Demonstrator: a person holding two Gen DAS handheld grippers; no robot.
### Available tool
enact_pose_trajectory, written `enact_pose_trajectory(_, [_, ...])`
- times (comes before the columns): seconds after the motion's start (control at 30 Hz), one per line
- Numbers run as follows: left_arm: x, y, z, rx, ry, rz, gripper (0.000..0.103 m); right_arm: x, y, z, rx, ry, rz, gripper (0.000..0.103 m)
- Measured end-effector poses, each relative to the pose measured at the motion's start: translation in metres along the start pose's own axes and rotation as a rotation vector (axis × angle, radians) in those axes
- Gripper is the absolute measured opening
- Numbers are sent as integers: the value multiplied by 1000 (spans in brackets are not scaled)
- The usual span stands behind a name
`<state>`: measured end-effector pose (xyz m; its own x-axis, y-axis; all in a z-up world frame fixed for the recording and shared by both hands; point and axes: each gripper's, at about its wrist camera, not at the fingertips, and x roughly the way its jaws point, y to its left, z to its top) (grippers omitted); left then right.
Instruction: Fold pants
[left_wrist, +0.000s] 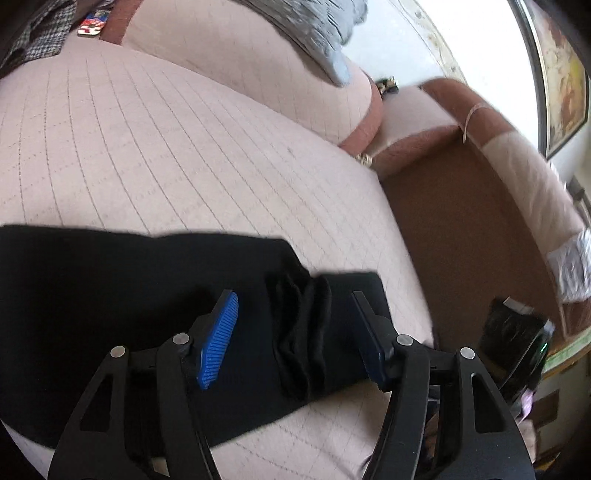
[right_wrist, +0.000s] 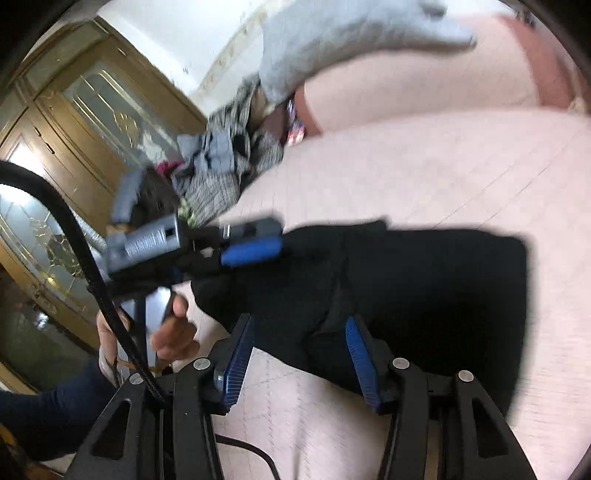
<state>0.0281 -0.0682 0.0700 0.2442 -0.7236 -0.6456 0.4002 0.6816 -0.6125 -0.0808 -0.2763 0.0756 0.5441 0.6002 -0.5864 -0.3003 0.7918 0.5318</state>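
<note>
Black pants (left_wrist: 110, 295) lie folded on a pink quilted sofa seat (left_wrist: 166, 147). In the left wrist view my left gripper (left_wrist: 291, 314) is open above the pants' right end, its blue pads (left_wrist: 218, 339) on either side of a bunched ridge of cloth (left_wrist: 299, 332). In the right wrist view my right gripper (right_wrist: 299, 339) is open over the pants (right_wrist: 424, 288) near their front edge. The left gripper (right_wrist: 251, 251) also shows there, blurred, at the pants' left end.
A grey cushion (left_wrist: 314, 33) and checked clothes (left_wrist: 33, 40) lie at the sofa's back. A clothes pile (right_wrist: 221, 166) sits at the left. A wooden glass-paned door (right_wrist: 74, 147) stands behind. A brown floor (left_wrist: 461, 229) and a black device (left_wrist: 513, 343) are at the right.
</note>
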Motion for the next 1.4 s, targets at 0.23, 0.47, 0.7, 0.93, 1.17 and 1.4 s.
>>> enact_pose_trajectory(0.23, [50, -24, -27, 72, 92, 157, 61, -29, -61, 8, 111, -29, -226, 50])
enact_pose_trajectory(0.47, [74, -43, -22, 85, 77, 227, 12, -33, -86, 9, 126, -15, -272, 50])
enact_pose_trajectory(0.7, [39, -34, -12, 99, 39, 215, 12, -40, -61, 39, 25, -93, -263, 50])
enact_pose_trajectory(0.93, [47, -9, -20, 44, 57, 249, 13, 11, -71, 47, -13, 21, -297, 44])
enact_pose_trajectory(1.17, [37, -15, -23, 61, 31, 278, 21, 14, -72, 47, -13, 33, -319, 44])
enact_pose_trajectory(1.4, [12, -19, -32, 121, -22, 404, 32, 4, -46, 44, -36, -4, -288, 44])
